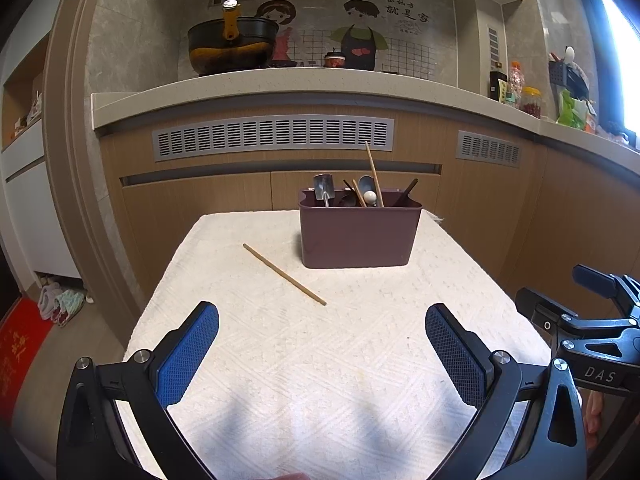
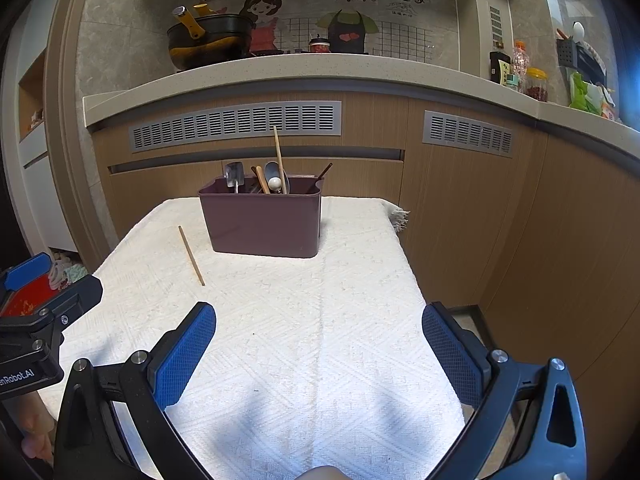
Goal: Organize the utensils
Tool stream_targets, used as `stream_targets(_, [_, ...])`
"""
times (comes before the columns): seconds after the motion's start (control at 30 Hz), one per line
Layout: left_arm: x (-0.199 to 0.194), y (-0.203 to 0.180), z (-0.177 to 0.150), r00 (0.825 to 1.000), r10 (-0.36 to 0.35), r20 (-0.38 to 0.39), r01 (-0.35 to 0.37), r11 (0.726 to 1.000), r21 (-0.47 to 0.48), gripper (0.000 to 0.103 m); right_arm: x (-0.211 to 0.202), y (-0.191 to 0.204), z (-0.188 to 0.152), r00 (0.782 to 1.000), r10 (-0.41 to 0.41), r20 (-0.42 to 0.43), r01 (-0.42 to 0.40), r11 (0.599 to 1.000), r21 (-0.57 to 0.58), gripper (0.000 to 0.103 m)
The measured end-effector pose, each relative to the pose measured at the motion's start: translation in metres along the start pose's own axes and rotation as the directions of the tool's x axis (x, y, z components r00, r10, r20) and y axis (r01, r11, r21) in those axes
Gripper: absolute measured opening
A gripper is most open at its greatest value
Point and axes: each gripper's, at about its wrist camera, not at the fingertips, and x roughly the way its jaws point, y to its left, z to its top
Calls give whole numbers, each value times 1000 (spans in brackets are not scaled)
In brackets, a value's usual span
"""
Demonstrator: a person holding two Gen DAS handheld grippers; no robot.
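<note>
A dark maroon utensil holder (image 1: 357, 232) (image 2: 262, 222) stands at the far side of a table covered by a white textured cloth (image 1: 320, 360) (image 2: 300, 340). It holds metal spoons (image 1: 322, 189) (image 2: 234, 176), a white-tipped utensil and one upright wooden chopstick (image 1: 374, 172) (image 2: 279, 158). A second wooden chopstick (image 1: 284, 274) (image 2: 191, 256) lies loose on the cloth, left of the holder. My left gripper (image 1: 322, 314) is open and empty, just short of that chopstick. My right gripper (image 2: 319, 314) is also open and empty, to the chopstick's right.
The right gripper's body (image 1: 588, 332) shows at the left wrist view's right edge; the left gripper's body (image 2: 36, 320) shows at the right wrist view's left edge. Behind the table stand wooden cabinets with vents (image 1: 272, 138) and a counter with a black wok (image 1: 232, 46) and jars (image 1: 530, 102).
</note>
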Motion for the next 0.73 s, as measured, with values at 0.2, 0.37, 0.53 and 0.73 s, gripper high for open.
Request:
stream_targets(0.2, [2, 1, 1, 1000, -4, -6, 4, 1000, -1, 102, 1, 1, 0, 1000, -1, 1, 1, 1000, -5, 103])
stream_targets(0.37, [4, 1, 1, 1000, -2, -11, 1, 1000, -7, 102, -1, 0, 1, 1000, -5, 6, 5, 1000, 3, 103])
stream_targets(0.53, [5, 1, 1, 1000, -2, -20, 2, 1000, -7, 102, -1, -2, 1, 1000, -4, 3, 4, 1000, 5, 103])
stream_targets(0.73, [9, 5, 1, 1000, -2, -26, 1, 1000, -13, 102, -1, -2, 2, 1000, -6, 3, 6, 1000, 3, 103])
